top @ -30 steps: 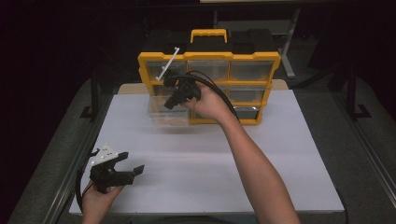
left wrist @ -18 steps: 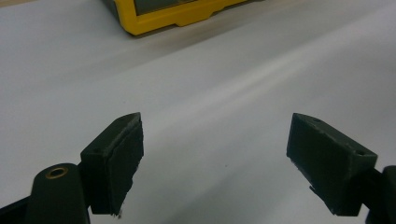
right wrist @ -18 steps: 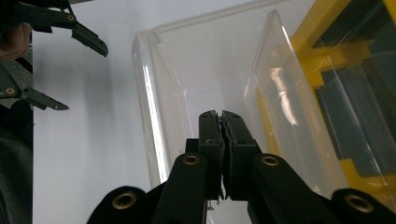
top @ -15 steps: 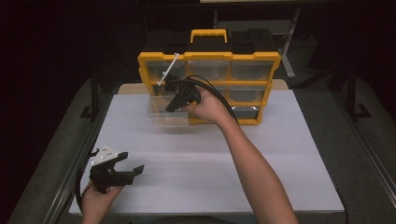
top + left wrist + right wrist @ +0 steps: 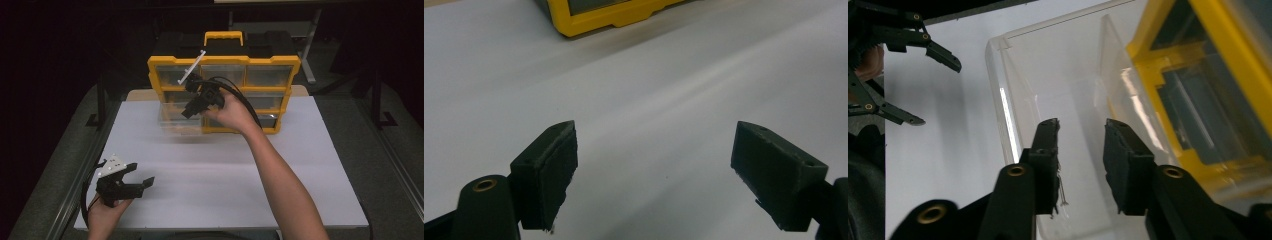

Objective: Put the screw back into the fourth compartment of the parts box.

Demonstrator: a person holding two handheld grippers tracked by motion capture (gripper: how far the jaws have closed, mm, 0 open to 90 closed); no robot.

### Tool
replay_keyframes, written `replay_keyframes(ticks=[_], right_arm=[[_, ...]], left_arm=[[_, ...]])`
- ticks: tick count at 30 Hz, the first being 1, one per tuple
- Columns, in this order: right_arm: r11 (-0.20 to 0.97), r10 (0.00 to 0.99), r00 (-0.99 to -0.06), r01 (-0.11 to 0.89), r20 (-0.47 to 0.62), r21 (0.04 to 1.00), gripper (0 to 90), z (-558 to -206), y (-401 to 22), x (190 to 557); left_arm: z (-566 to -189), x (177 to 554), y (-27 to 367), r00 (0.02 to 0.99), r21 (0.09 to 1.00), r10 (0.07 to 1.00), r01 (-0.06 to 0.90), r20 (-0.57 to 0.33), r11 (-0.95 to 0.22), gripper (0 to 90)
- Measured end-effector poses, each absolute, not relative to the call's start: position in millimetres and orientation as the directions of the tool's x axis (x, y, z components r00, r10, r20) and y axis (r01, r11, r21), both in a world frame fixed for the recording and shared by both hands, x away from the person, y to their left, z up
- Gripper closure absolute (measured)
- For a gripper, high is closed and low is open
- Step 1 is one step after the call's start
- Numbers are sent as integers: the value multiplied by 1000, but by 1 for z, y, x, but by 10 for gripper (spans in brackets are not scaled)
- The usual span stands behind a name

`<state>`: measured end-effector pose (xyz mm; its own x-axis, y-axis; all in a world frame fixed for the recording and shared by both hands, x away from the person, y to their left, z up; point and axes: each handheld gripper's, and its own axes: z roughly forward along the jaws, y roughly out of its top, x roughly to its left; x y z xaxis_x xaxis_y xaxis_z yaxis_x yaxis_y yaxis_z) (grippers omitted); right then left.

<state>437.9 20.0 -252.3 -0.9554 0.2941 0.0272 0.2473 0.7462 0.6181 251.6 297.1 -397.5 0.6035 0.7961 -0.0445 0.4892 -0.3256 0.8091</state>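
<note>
A yellow organizer (image 5: pixel 225 62) with clear drawers stands at the back of the white table (image 5: pixel 310 165). One clear drawer (image 5: pixel 175 120) sticks out of its lower left, empty as far as I see. My right gripper (image 5: pixel 192 107) hangs over that drawer's inner end. Its jaws have just been opening and now stand apart, with the pads off the plastic. In the right gripper view the right gripper (image 5: pixel 1080 132) points into the clear drawer (image 5: pixel 1048 65) beside the yellow frame (image 5: pixel 1208 30). My left gripper (image 5: pixel 142 175) rests open near the front left edge, nothing between its jaws (image 5: pixel 654 165).
A thin white strip (image 5: pixel 191 67) leans across the organizer's top-left drawer. The right forearm (image 5: pixel 280 180) crosses the table's middle from the front. The organizer's yellow base (image 5: pixel 614 20) lies far ahead of the left gripper. Dark floor surrounds the table.
The right gripper's jaws have gone from shut to apart at the pulled-out drawer. The left gripper has stayed where it was.
</note>
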Motion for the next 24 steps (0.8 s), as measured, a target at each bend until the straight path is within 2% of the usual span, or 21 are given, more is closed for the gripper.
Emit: replay_keyframes(ticks=[9,24], right_arm=[[698,338,-941,263,16,666,577,-237,-15,431],[635,424,-905,302,6,711,476,-236,-69,418]], left_arm=[[-399,252,295,605,810,795,488,-45,-325,185],[-400,253,295,610,801,791,493,-39,-341,185]])
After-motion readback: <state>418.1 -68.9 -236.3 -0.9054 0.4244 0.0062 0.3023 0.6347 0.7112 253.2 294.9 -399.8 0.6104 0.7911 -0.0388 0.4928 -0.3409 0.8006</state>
